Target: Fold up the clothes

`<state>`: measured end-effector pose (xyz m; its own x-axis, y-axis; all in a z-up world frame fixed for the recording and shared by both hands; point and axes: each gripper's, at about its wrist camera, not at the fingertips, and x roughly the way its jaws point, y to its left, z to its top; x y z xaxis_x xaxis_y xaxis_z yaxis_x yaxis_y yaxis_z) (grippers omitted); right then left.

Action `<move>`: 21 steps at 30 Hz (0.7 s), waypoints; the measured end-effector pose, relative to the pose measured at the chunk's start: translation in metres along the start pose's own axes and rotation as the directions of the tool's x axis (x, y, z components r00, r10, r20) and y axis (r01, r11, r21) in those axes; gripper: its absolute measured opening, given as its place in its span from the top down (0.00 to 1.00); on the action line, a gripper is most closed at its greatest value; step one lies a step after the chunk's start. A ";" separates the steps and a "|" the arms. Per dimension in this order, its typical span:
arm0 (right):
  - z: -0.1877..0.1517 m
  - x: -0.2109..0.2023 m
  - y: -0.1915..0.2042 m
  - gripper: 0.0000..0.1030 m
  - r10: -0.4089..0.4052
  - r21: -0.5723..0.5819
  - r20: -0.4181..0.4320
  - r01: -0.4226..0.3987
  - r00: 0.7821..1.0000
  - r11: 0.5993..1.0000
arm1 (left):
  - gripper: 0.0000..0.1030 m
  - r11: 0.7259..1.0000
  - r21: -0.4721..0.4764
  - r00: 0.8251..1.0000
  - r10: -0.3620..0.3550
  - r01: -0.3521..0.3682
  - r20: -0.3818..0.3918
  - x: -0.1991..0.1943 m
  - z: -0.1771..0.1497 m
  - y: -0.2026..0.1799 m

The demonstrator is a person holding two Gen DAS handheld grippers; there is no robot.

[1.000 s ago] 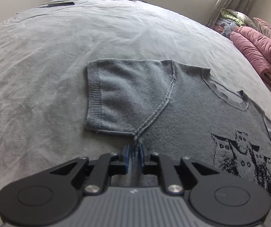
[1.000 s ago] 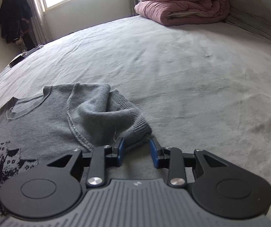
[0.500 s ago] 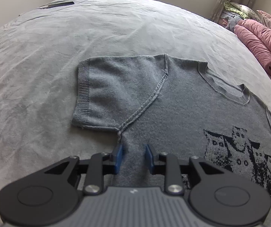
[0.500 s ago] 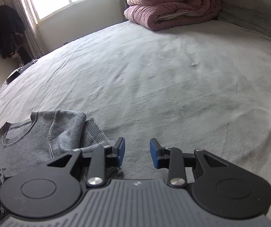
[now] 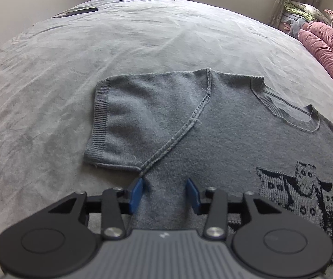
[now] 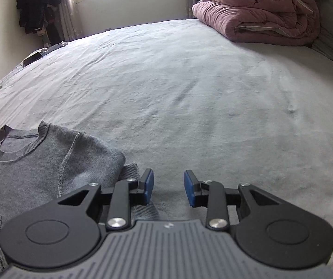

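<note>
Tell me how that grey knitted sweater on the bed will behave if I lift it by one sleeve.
The sweater looks like soft knit, so it will probably drape and sag. Its far sleeve already lies bunched, so folds likely won't hold. On the wrinkled bedsheet it may drag rather than slide.

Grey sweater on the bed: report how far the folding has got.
Done: the grey sweater lies spread on the bed, one sleeve flat; the other sleeve looks bunched under its shoulder. In hand: nothing. The left tool has just been opening, sweater fabric lying loose between its pads; the right tool is open over bare sheet. Left: no fold shows yet, so sleeves and body remain.
</note>
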<state>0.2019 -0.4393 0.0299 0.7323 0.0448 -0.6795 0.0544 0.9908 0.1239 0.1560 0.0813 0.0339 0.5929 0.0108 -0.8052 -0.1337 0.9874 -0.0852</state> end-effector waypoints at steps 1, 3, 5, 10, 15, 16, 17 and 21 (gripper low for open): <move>0.002 0.003 0.000 0.67 0.026 0.006 0.000 -0.026 1.000 1.000 | 0.58 1.000 0.002 1.000 0.002 -0.002 0.000 0.000 0.000 0.000; 0.004 0.008 -0.001 0.67 0.073 0.029 -0.004 -0.073 0.997 0.997 | 0.58 1.000 -0.001 1.000 0.002 -0.002 0.000 0.000 0.000 0.000; 0.005 0.014 -0.001 0.67 0.110 0.051 -0.017 -0.109 0.994 0.993 | 0.56 1.000 0.001 1.000 0.009 -0.009 0.002 0.001 0.000 -0.001; 0.000 0.018 0.004 0.66 0.141 0.064 -0.014 -0.140 0.990 0.988 | 0.53 1.000 -0.009 1.000 0.018 -0.018 0.009 0.003 0.000 -0.002; -0.004 0.018 0.019 0.93 0.102 -0.046 -0.013 -0.103 0.995 0.994 | 0.53 0.999 0.008 0.999 0.031 -0.031 0.019 0.003 -0.001 -0.005; -0.004 0.017 0.022 0.95 0.092 -0.066 -0.002 -0.092 0.996 0.994 | 0.53 0.999 0.009 0.999 0.032 -0.032 0.020 0.003 0.000 -0.005; -0.005 0.014 0.024 0.96 0.077 -0.078 0.011 -0.075 0.997 0.994 | 0.53 1.000 0.007 0.999 0.030 -0.030 0.020 0.003 0.000 -0.004; -0.005 -0.004 0.022 0.96 -0.071 -0.099 0.125 0.084 0.990 0.992 | 0.53 1.000 -0.005 1.000 0.025 -0.025 0.019 0.003 0.000 -0.002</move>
<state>0.1968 -0.4170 0.0322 0.8054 -0.0421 -0.5913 0.0480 0.9988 -0.0057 0.1584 0.0792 0.0319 0.6041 0.0387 -0.7959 -0.1526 0.9860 -0.0679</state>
